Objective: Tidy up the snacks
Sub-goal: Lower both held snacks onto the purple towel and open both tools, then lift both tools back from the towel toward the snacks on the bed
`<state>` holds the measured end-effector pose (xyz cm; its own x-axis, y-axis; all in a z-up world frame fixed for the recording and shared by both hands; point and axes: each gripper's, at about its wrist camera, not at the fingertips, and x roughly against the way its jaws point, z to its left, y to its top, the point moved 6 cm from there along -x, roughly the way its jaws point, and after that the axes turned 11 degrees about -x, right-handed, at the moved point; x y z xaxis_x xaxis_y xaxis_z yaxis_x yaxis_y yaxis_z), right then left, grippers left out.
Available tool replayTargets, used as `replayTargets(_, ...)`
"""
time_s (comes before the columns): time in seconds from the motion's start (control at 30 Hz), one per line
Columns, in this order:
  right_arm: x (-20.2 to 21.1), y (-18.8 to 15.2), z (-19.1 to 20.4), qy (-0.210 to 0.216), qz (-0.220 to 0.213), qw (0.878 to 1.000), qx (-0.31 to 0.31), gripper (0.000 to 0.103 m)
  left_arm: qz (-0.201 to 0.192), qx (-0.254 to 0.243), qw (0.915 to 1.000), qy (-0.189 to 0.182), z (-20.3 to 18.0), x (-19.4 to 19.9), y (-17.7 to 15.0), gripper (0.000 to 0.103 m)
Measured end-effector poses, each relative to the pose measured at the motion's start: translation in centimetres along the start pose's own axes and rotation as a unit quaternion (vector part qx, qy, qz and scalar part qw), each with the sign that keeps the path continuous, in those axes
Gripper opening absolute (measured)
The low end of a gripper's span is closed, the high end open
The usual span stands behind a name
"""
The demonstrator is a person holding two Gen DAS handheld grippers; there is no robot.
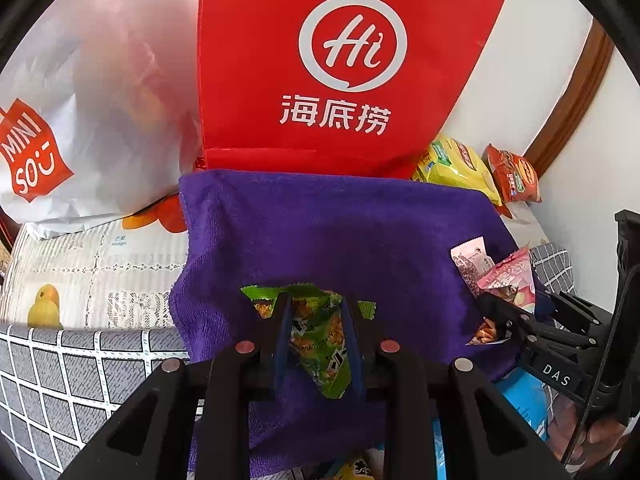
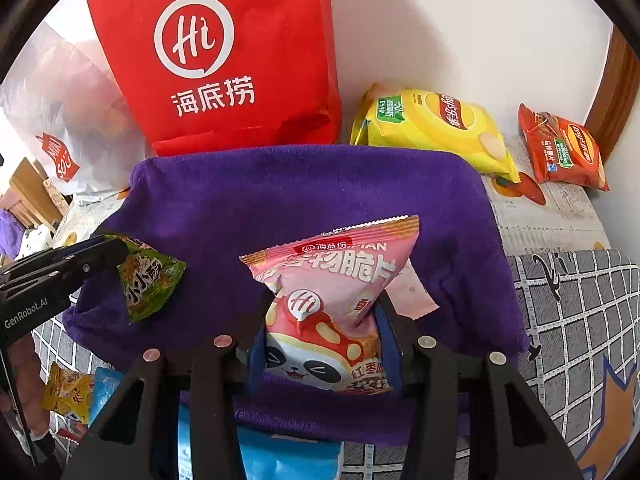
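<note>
Readable lettering on the bags, packets and grippers

"Hi" and "海底捞" are printed on the red bag (image 1: pixel 340 60); "MINISO" is seen on the white bag (image 1: pixel 32 152). "海底捞" is also carried by the pink snack packet (image 2: pixel 332 300). "DAS" is marked on the right gripper (image 1: pixel 496 320), "GenRobot.AI" on the left gripper (image 2: pixel 116 254).

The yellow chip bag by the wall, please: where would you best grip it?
Probably the crimped end seam of the yellow chip bag, approached from above on its wall-side end: it lies flat and puffed, so the flat seam offers the thinnest, firmest edge.
</note>
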<state>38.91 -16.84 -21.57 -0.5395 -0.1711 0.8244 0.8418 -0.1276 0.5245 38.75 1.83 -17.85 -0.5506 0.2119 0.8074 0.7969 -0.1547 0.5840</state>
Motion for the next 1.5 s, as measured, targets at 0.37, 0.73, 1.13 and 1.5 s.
replayTargets(0.37,1.1,-0.2,0.2,0.010,-0.007,1.000,-0.001,0.061,-0.015,0.011,0.9998,-0.006,-0.1,1.0,0.2,0.039)
replayTargets(0.73,3.6,-0.9,-0.2,0.015,-0.018,1.000,-0.014,0.062,-0.029,0.009,0.9995,0.002,-1.0,3.3,0.2,0.082)
replayTargets(1.13,8.5,-2.6,-1.4,0.015,-0.041,0.999,-0.021,0.063,-0.055,0.015,0.9982,-0.017,-2.1,7.8,-1.4,0.087)
replayTargets(1.5,13.4,-6.0,-3.3,0.012,-0.062,0.997,-0.033,0.066,-0.059,0.021,0.9980,-0.007,-2.9,12.4,-4.7,0.087)
